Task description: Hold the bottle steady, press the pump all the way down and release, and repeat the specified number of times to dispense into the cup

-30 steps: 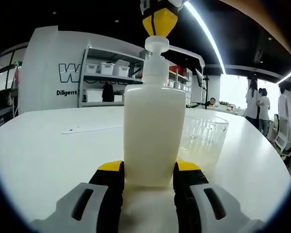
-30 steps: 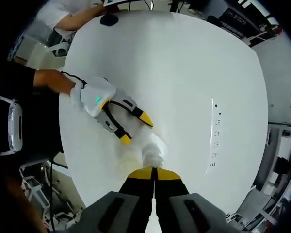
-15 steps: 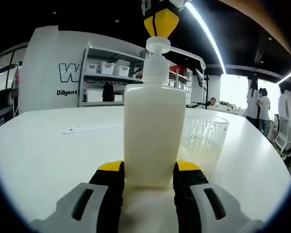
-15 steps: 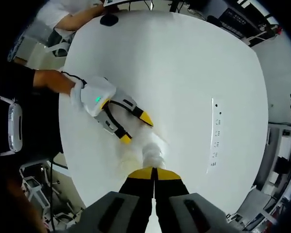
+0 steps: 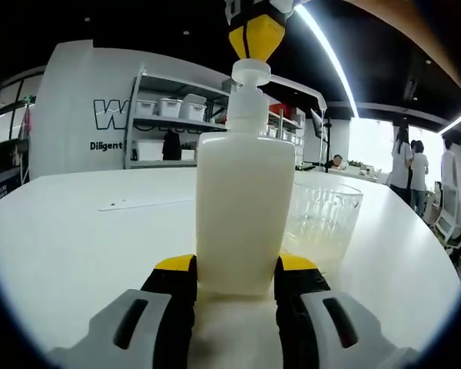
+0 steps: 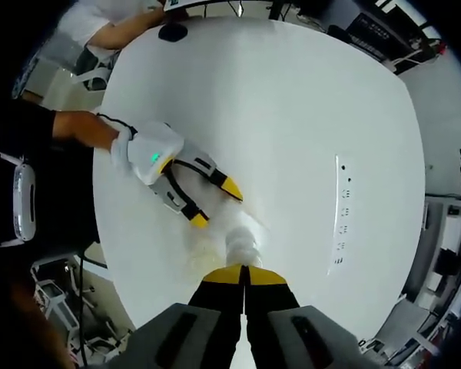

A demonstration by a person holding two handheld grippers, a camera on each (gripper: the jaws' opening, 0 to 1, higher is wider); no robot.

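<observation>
Left gripper (image 5: 236,278): clamping the bottle (image 5: 244,209), lower centre.
Right gripper (image 6: 244,270): jaws pressed together atop the pump (image 5: 250,71), top centre.
Cup (image 5: 323,221): right of bottle, on the table (image 5: 77,231).

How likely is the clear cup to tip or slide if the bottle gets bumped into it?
Probably easily: the cup looks thin, clear plastic, holding only a shallow layer at the bottom, so it is likely light. It stands free on the smooth white table, beside the bottle, ungripped.
</observation>
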